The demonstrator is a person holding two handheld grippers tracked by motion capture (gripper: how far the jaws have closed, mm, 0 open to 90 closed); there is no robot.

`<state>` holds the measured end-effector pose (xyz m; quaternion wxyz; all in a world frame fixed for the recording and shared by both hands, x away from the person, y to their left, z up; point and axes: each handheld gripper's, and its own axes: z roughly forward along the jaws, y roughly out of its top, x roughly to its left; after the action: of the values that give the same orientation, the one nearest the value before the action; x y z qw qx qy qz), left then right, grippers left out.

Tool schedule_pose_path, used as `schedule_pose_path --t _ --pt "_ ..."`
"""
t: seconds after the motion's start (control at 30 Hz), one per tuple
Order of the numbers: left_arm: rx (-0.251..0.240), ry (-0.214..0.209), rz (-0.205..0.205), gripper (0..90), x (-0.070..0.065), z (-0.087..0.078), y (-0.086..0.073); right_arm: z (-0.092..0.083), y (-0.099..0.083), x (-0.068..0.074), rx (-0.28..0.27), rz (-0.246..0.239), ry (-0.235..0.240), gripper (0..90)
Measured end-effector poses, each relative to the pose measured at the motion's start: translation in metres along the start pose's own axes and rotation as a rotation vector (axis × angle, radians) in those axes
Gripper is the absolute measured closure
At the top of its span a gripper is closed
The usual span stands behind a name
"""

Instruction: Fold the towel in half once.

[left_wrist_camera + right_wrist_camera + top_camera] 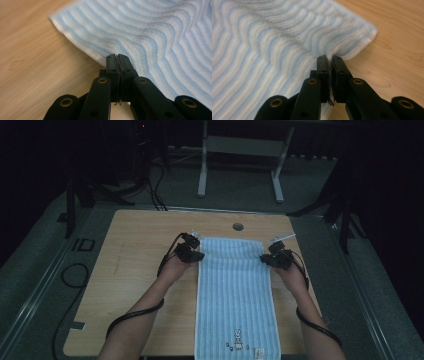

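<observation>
1. Lying lengthwise down the middle of the wooden table (125, 270), a blue-and-white striped towel (235, 290) is reaching from near the far edge to the near edge, where a small rabbit motif (237, 338) is showing.
2. Its far end is rippling: in both gripper views the stripes are bending into waves just ahead of the jaws, and the cloth there is lifting off the wood.
3. The left gripper (196, 251) is clamping the towel's left edge near the far left corner; in the left gripper view its jaws are pressing together on the hem, with the towel (150, 37) spreading beyond them.
4. The right gripper (266, 257) is pinching the right edge near the far right corner, its jaws likewise closing tight on the fabric (274, 37).
5. Both forearms are coming in from the near side, with cables trailing along them.
6. A round hole (238, 226) is sitting in the tabletop just beyond the towel.
</observation>
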<state>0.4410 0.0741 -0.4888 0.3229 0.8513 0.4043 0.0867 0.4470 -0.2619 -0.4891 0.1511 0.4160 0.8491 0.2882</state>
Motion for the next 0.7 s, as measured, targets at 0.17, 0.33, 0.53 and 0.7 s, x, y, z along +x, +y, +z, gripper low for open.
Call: schedule_pose_path --t 0.17,0.33,0.53,0.7 --pt "-0.038 -0.044 0.035 88.1 -0.011 -0.027 -0.012 -0.032 -0.010 0.012 -0.039 -0.053 0.047 84.1" --pt "-0.039 -0.054 0.096 88.0 -0.035 -0.045 -0.030 -0.054 -0.029 0.022 -0.066 -0.070 0.086 84.1" --pt "-0.039 -0.093 0.146 87.9 -0.070 -0.063 -0.066 -0.071 -0.071 0.046 -0.065 -0.100 0.121 81.9" --pt "0.021 -0.132 0.151 87.8 -0.082 -0.058 -0.094 -0.077 -0.109 0.060 -0.031 -0.089 0.136 80.1"
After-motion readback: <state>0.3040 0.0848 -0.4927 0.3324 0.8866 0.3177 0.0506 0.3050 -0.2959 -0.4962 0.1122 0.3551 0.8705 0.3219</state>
